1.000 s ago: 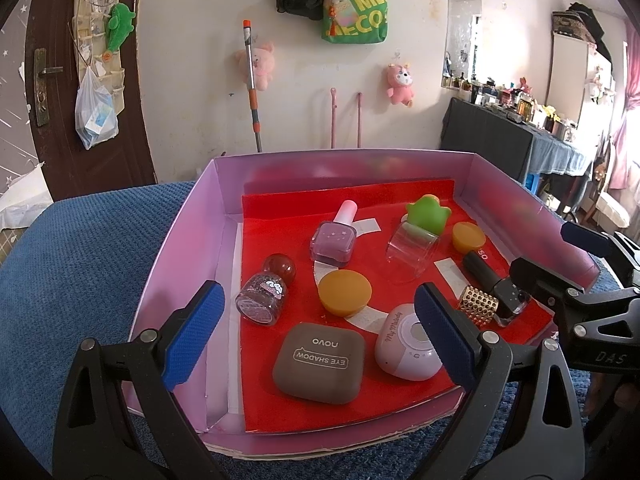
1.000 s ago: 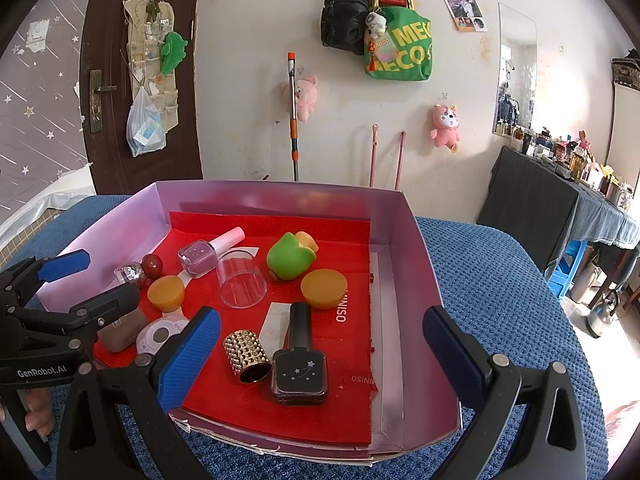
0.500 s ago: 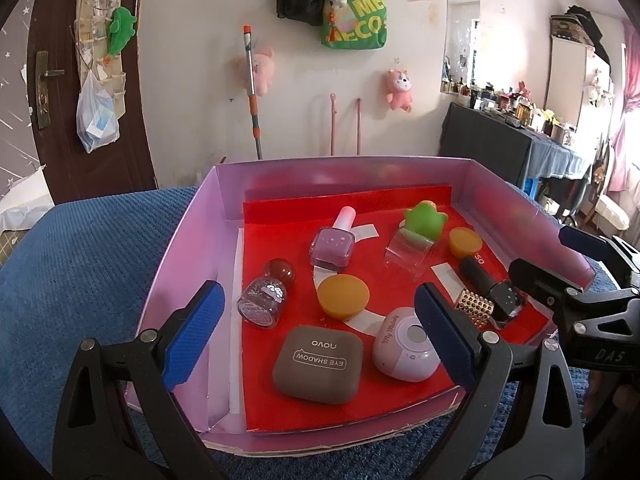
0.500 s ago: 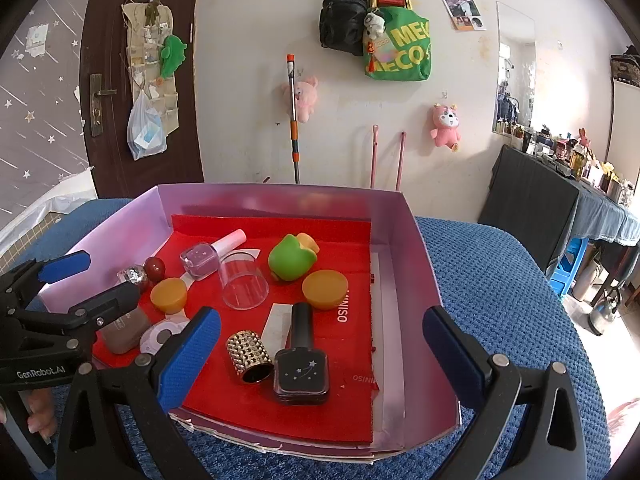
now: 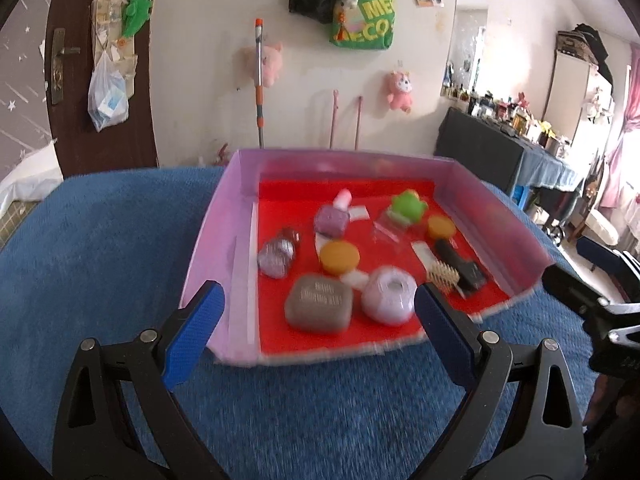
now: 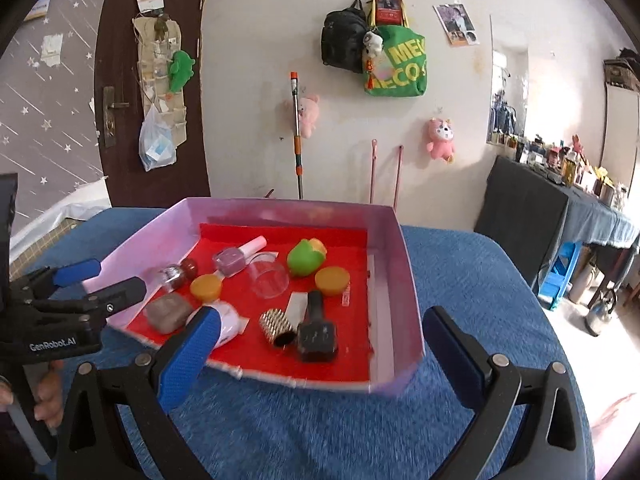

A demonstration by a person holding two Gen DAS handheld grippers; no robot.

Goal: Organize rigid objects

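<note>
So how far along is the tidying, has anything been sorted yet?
Nothing looks sorted yet. All the items, such as the green toy, clear cup, black bottle and grey case, lie scattered in the pink box. Nothing is in hand: the left gripper and right gripper are both open and empty, short of the box. All the arranging is left.

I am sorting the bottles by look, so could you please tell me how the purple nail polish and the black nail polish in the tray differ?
The purple nail polish is pale lilac with a white-pink cap; the black nail polish is dark with a black cap. The purple one lies toward the tray's back, the black one near the front beside a gold studded cylinder. Both lie on their sides on the red liner.
</note>
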